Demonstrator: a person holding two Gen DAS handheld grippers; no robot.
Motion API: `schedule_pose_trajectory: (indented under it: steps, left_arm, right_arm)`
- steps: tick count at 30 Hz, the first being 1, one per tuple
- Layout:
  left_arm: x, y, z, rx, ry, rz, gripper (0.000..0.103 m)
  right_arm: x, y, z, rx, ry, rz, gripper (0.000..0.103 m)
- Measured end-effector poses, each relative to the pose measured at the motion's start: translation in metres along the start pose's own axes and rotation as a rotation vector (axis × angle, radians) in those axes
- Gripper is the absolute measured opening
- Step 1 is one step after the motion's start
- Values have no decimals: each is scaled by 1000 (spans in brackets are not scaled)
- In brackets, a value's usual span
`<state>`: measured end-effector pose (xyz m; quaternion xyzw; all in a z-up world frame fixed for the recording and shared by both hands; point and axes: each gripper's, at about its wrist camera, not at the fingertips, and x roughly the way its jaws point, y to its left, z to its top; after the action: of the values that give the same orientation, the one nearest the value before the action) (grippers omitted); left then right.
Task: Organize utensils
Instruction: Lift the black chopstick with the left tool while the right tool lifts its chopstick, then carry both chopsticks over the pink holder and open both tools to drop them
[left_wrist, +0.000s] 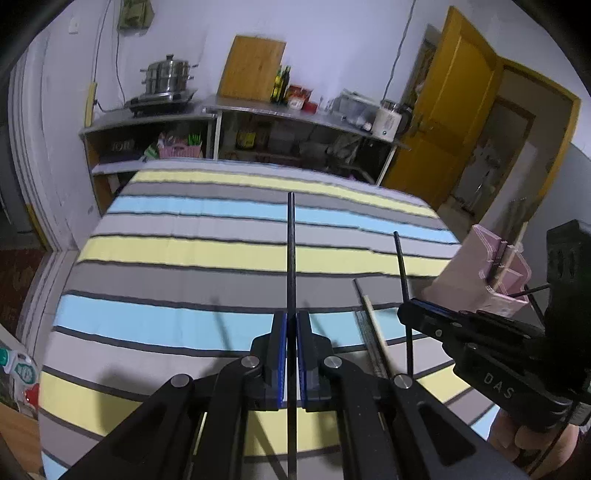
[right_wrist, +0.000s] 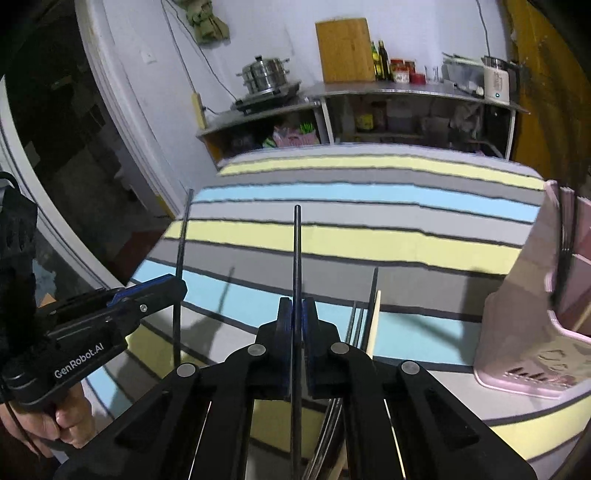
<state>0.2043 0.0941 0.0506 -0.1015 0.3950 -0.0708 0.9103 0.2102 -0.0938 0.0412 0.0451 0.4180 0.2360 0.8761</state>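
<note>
My left gripper (left_wrist: 291, 325) is shut on a black chopstick (left_wrist: 291, 254) that stands upright above the striped cloth. My right gripper (right_wrist: 297, 314) is shut on a second black chopstick (right_wrist: 296, 258), also upright. In the left wrist view the right gripper (left_wrist: 408, 310) shows at the right with its chopstick (left_wrist: 402, 269). In the right wrist view the left gripper (right_wrist: 173, 286) shows at the left with its chopstick (right_wrist: 181, 251). A pink utensil holder (left_wrist: 476, 273) stands at the right with sticks in its compartments; it also shows in the right wrist view (right_wrist: 532, 325). Loose chopsticks (left_wrist: 373, 332) lie on the cloth; they also show in the right wrist view (right_wrist: 364, 325).
The striped cloth (left_wrist: 221, 254) covers the table. Behind it stands a metal shelf (left_wrist: 258, 110) with a steamer pot (left_wrist: 168, 77), a wooden cutting board (left_wrist: 253, 68), bottles and a white appliance (left_wrist: 386, 118). A yellow door (left_wrist: 450, 110) is at the right.
</note>
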Motion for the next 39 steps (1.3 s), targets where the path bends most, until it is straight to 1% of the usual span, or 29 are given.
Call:
schedule_pose_trajectory:
  steps: [6,16,27,33,39]
  left_arm:
    - [-37,-8,-1,8,-47,-28,5]
    - [-67,-21,-6,29,-72,-57,5]
    - [-84,-38,-5,60,-76,-87,5]
    - [-87,-57,6,78,-67,-139,5]
    - [-81,-94,24,114,-59,-215,5]
  right_arm:
    - [-38,5,-3,5,-59,14,5]
    - [-76,8,-9,-1,-119,21,5]
    - [-107,2,-16,-2,-162,13,5]
    - [-134,-12,-15,7,-209,-14,5]
    - [-165,-40,-9,48,-265,-71,5]
